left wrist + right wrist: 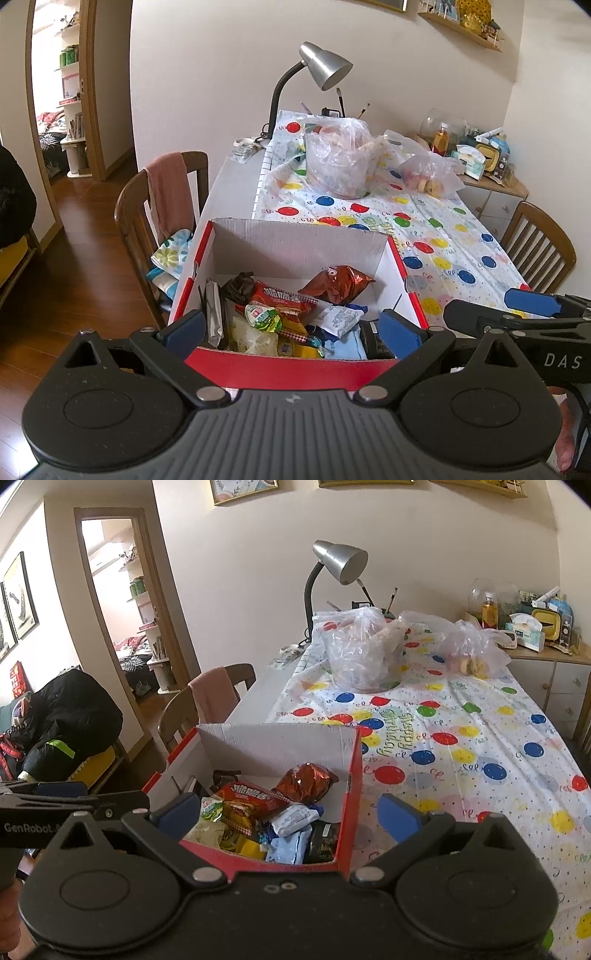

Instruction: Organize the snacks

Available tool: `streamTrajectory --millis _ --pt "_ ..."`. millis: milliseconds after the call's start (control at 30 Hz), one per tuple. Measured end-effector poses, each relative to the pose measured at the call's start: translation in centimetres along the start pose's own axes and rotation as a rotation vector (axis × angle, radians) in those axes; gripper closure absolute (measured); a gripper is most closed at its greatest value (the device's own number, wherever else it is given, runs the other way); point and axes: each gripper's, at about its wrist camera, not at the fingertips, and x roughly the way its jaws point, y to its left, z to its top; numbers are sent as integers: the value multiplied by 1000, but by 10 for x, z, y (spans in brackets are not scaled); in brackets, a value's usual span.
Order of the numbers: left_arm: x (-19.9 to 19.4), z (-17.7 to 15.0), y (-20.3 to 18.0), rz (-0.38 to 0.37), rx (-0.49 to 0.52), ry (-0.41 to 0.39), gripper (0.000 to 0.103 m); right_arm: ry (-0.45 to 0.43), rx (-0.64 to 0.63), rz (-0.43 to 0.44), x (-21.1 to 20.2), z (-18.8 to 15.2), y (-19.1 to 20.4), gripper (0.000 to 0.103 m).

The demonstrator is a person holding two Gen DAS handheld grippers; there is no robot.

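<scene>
A red and white cardboard box [295, 251] [354, 771] stands at the near end of the table, filled with several snack packs. Among them are a brown foil bag [334, 284] [306, 782], a red packet [282, 301] [249, 801] and a white-blue packet [338, 317] [295, 818]. My left gripper [293, 330] hovers open over the box's near wall, nothing between its blue pads. My right gripper [288, 814] is open too, straddling the box's right wall from the near side. Each gripper shows at the edge of the other's view.
The table carries a balloon-print cloth [461, 738], two clear plastic bags [338, 158] [474, 653] of food and a silver desk lamp [321, 66]. Wooden chairs [159, 206] [539, 247] stand on both sides. A cluttered cabinet [535, 657] sits at the far right.
</scene>
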Motion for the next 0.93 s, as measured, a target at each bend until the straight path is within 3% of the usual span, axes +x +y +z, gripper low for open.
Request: streamTrajectory --millis 933 --pt "5 -9 -3 -9 -2 19 2 15 23 -7 -1 -5 -9 0"
